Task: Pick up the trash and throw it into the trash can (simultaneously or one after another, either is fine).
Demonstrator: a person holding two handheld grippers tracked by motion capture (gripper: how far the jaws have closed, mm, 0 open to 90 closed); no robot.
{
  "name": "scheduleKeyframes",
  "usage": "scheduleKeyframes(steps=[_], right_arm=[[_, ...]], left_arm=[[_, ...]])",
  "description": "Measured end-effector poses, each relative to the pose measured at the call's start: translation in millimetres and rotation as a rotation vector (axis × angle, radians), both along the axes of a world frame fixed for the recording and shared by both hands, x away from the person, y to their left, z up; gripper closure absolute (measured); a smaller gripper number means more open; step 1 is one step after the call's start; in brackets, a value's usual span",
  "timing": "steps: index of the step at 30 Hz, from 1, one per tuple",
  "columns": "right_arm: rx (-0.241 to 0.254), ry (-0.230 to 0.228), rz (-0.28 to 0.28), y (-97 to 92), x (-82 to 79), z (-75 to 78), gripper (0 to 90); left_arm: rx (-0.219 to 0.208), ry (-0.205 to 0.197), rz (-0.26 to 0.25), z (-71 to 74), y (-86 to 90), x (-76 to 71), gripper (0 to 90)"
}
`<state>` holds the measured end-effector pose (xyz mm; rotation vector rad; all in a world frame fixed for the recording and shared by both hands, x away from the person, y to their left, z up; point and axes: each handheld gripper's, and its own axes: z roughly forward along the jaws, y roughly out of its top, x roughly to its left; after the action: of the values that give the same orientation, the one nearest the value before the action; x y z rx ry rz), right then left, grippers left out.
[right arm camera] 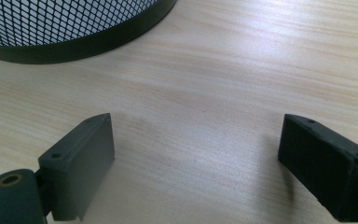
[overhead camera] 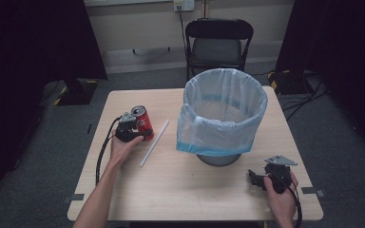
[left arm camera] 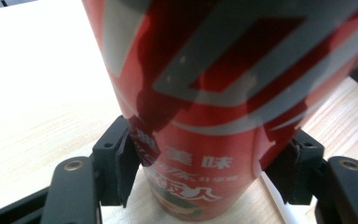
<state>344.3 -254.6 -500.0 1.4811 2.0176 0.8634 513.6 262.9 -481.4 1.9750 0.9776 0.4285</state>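
Two pieces of litter remain out: the red aluminium drink can (left arm camera: 200, 107), clamped in the left gripper (overhead camera: 132, 129) on the wooden table (overhead camera: 180, 190), and a white straw (overhead camera: 154, 142) beside it. The plastic-lined mesh bin (overhead camera: 223, 114) looks empty; the right gripper (right arm camera: 196, 163) rests with jaws apart.

Pale wood-grain bench (overhead camera: 171, 190), red can (overhead camera: 142, 122) standing on it between the left tongs (overhead camera: 132, 128), white straw (overhead camera: 154, 142) lying just right of those tongs, mesh bin (overhead camera: 221, 114) with a blue-edged liner ahead-left of the right tongs (overhead camera: 259, 178), wide apart over bare wood
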Motion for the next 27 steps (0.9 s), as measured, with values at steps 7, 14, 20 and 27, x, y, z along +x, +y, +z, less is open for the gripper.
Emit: scheduleKeyframes(steps=[7,14,20,27], right_arm=[[-0.001,0.0,0.0,0.0,0.0,0.0,10.0],[0.0,0.0,0.0,0.0,0.0,0.0,10.0],[0.0,0.0,0.0,0.0,0.0,0.0,10.0],[0.0,0.001,0.0,0.0,0.0,0.0,9.9]], left_arm=[[-0.003,-0.004,0.01,5.3,3.1,-2.2,34.1],[-0.045,-0.011,0.021,13.9,4.2,-6.6,34.2],[-0.053,-0.023,0.015,23.3,6.1,-10.8,34.2],[-0.072,-0.031,0.016,30.3,9.1,-15.1,34.3]])
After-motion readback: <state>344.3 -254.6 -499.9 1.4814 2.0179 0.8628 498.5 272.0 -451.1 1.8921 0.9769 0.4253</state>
